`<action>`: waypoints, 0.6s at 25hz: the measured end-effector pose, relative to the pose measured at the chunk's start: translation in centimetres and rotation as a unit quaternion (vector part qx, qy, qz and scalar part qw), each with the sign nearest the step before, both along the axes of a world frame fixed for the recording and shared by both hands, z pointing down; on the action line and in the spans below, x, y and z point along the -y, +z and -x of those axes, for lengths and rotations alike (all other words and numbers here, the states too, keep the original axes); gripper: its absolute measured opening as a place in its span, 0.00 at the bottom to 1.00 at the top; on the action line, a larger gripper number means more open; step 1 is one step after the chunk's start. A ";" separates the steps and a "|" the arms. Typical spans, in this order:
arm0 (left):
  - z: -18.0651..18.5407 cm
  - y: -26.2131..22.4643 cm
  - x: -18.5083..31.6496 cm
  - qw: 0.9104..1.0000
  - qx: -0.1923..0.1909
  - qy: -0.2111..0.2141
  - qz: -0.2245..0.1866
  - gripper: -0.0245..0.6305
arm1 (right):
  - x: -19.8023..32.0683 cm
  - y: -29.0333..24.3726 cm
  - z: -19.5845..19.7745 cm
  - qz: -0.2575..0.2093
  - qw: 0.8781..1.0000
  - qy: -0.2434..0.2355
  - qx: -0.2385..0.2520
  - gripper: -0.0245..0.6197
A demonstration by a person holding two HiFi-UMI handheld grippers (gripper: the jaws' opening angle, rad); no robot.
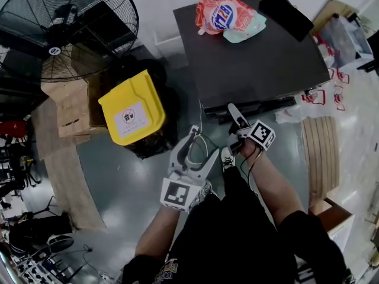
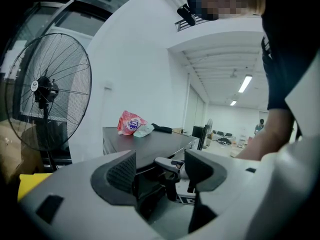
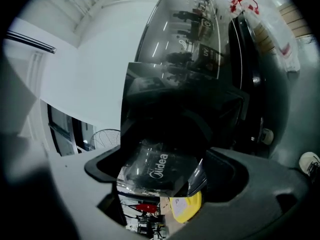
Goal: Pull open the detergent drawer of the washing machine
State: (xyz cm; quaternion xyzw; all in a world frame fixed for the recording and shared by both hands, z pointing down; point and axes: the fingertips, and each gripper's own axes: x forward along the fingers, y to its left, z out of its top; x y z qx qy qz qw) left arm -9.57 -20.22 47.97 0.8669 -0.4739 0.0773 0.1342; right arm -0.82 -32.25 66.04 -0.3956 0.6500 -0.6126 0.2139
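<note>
Detergent bag (image 1: 228, 15) atop washer (image 1: 254, 70), bin (image 1: 131, 108) lidded

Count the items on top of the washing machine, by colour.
Red and white: 1, the detergent bag
Pale green: 1, a pouch lying against that bag
Black: 1, a flat object
Total: 3

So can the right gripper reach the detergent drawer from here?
Probably yes: the right gripper sits at the washing machine front, jaws open around what looks like the glossy drawer front, with nothing blocking.
</note>
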 end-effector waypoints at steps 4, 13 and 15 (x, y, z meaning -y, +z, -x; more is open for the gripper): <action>-0.1 0.2 0.1 1.000 -0.004 -0.003 0.001 0.46 | 0.2 -0.2 0.1 -0.014 1.000 -0.001 0.002 0.81; -0.8 -0.3 -0.7 1.000 -0.008 0.000 -0.001 0.46 | -0.2 -0.4 0.1 -0.024 1.000 -0.001 0.010 0.80; -0.8 -0.4 -1.0 1.000 -0.009 0.000 -0.001 0.46 | -0.7 -0.5 0.0 -0.026 1.000 -0.001 0.012 0.80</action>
